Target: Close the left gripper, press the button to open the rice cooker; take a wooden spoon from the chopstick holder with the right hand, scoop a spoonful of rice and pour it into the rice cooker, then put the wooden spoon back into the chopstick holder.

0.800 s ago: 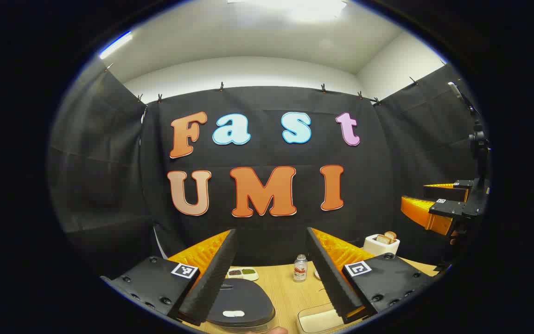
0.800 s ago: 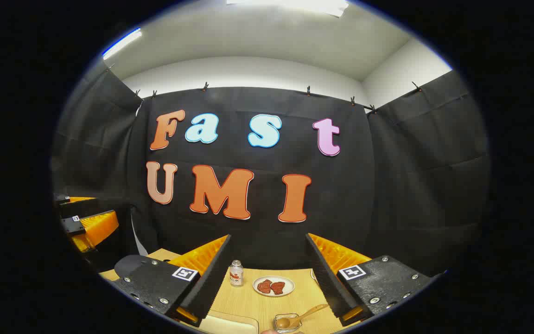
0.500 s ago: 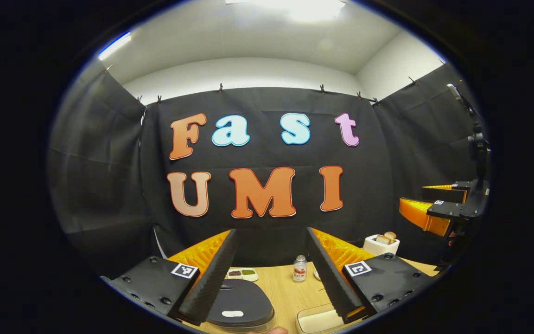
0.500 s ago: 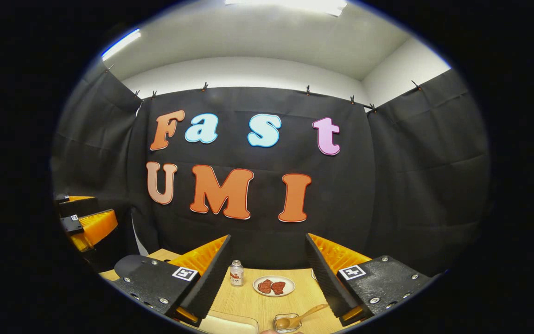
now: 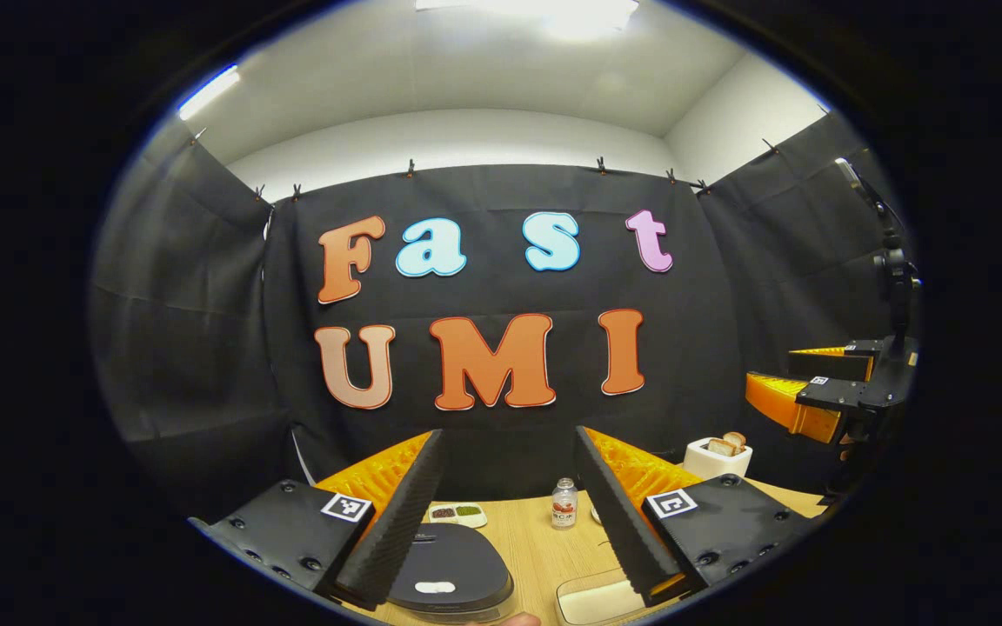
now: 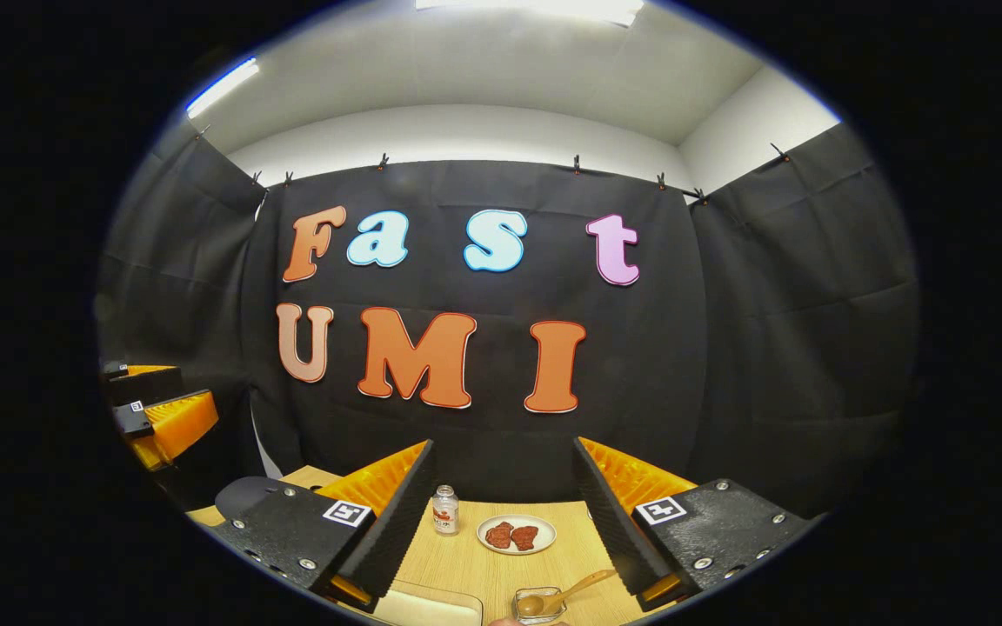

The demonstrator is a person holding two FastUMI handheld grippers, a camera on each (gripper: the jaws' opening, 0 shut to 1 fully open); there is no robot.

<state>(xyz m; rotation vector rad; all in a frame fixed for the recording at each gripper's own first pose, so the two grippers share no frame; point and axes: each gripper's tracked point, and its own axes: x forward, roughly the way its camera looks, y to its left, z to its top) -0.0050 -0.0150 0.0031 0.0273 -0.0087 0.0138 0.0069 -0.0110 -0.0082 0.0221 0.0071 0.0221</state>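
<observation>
Grippers are both hanging above a wooden table (image 5: 536, 543) in the booth, and we are holding them level, looking toward the back wall. We are keeping the left gripper (image 5: 508, 513) released, its two fingers spread wide with nothing between them; the right gripper (image 6: 501, 522) is likewise standing open and grasping nothing. In the left gripper view the rice cooker (image 5: 453, 569) is sitting low on the table just beyond the left finger, its dark lid down and a pale button (image 5: 434, 588) showing near the front edge. A pale tray (image 5: 597, 600) is lying to its right at the bottom of that view, partly behind the right finger. Farther back we are seeing a small divided dish (image 5: 457, 513), a small bottle (image 5: 564, 504) standing upright, and a white toaster (image 5: 717, 456) with bread slices poking out of it, while the other gripper is showing at the far right edge, well apart. In the right gripper view the wooden spoon (image 6: 566, 596) is resting tilted in a small clear holder (image 6: 538, 606) at the bottom, between the fingers but below them and untouched. Behind it a plate (image 6: 516, 534) with reddish pieces is lying flat near the same bottle, and a corner of the tray is peeking in at the bottom.
</observation>
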